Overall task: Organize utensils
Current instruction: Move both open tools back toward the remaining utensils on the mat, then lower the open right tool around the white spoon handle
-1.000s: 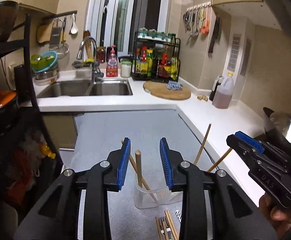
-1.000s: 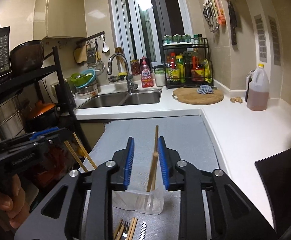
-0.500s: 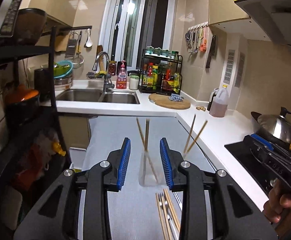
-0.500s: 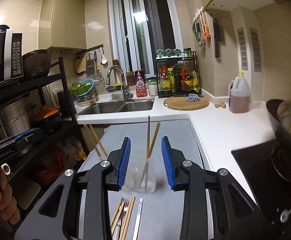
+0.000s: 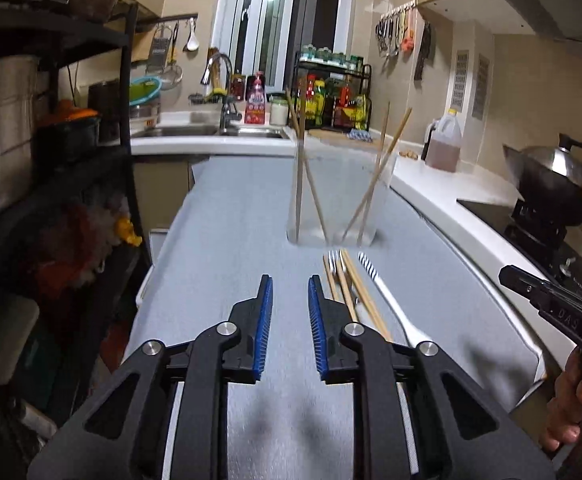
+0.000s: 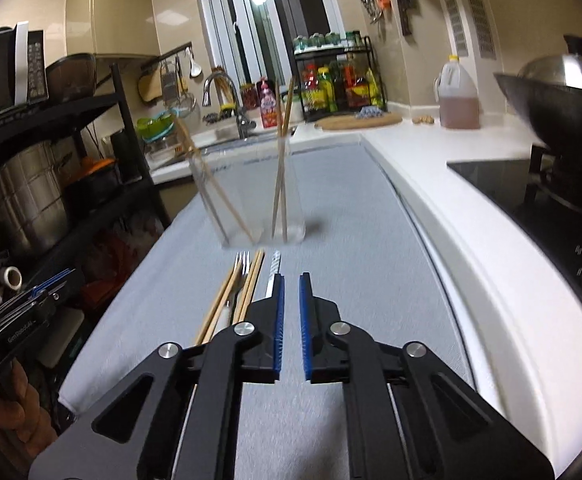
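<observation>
On grey tabletop (image 5: 219, 240): left tool (image 5: 289, 286) empty, jaws just narrowed, small gap left. Beside its right jaw, loose chopsticks (image 5: 349, 280), fork (image 5: 333, 260), striped-handled utensil (image 5: 383, 288) lie flat, long axes running away toward clear container (image 5: 333, 196); near ends hidden behind tool. Container blurred, four chopsticks standing tilted inside. Right tool (image 6: 290, 280) just pressed together, nothing between; loose pile (image 6: 243, 276) left of it, partly hidden.

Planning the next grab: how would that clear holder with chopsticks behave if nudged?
The clear holder looks thin-walled and light, so it would probably slide on the grey mat. The tall chopsticks leaning above its rim may tip it.
</observation>
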Motion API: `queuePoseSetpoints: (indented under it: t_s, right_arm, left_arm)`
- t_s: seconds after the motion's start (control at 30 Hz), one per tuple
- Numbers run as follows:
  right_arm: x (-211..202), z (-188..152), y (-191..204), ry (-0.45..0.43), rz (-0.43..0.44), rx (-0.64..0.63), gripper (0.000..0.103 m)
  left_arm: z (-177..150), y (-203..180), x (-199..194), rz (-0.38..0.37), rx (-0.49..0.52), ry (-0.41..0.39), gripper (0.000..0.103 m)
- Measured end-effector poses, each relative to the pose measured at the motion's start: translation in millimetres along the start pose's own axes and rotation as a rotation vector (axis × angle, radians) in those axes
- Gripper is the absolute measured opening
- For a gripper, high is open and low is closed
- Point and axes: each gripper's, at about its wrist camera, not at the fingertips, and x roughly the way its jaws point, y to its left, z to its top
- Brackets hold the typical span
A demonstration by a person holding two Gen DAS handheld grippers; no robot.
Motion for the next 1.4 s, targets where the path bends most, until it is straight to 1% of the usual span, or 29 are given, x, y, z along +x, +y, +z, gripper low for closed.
queuePoseSetpoints:
  t_s: [0.1,0.2,0.23,0.4,0.63,0.7,0.77,0.8,0.87,0.93,1.07,1.23,1.33,1.4]
  right_arm:
    - [10,-12,1,0.042,0.012,0.006,0.006]
    - [19,-18,2,0.073,0.023,0.014,0.008]
    - [21,-20,3,0.079,0.025,0.017,0.010]
    - [33,-25,0,0.119,0.034,0.045,0.010]
    - [49,-26,0,0.193,0.092,0.092,0.012]
    - [53,-27,1,0.201,0.097,0.104,0.014]
    - [59,-27,4,0.221,0.103,0.113,0.022]
    - [61,-27,5,0.225,0.106,0.121,0.022]
    - [66,-26,8,0.233,0.112,0.122,0.022]
    - [74,-26,12,0.258,0.094,0.120,0.022]
    - [84,-32,10,0.289,0.071,0.157,0.022]
    - [84,-33,18,0.281,0.055,0.127,0.022]
    - [84,-34,18,0.282,0.054,0.130,0.016]
    - [81,-34,18,0.272,0.032,0.118,0.013]
  left_arm:
    - [-17,-2,11,0.013,0.021,0.037,0.016]
    - [-25,-2,19,0.008,0.004,0.070,0.016]
    - [-25,-1,21,0.004,-0.007,0.075,0.016]
    - [-27,-2,21,0.004,-0.011,0.080,0.016]
    - [-29,1,25,-0.003,-0.039,0.109,0.016]
    - [-30,2,26,-0.007,-0.040,0.112,0.016]
    - [-31,-2,26,-0.014,-0.031,0.114,0.016]
    - [-32,-3,26,-0.017,-0.026,0.115,0.016]
    - [-33,-5,26,-0.026,-0.022,0.118,0.016]
    - [-34,-5,26,-0.032,-0.020,0.119,0.016]
    - [-36,-8,27,-0.046,-0.022,0.125,0.016]
    - [-40,-12,30,-0.068,-0.020,0.139,0.016]
    - [-42,-13,34,-0.103,-0.037,0.155,0.016]
    - [-45,-16,39,-0.144,-0.046,0.178,0.016]
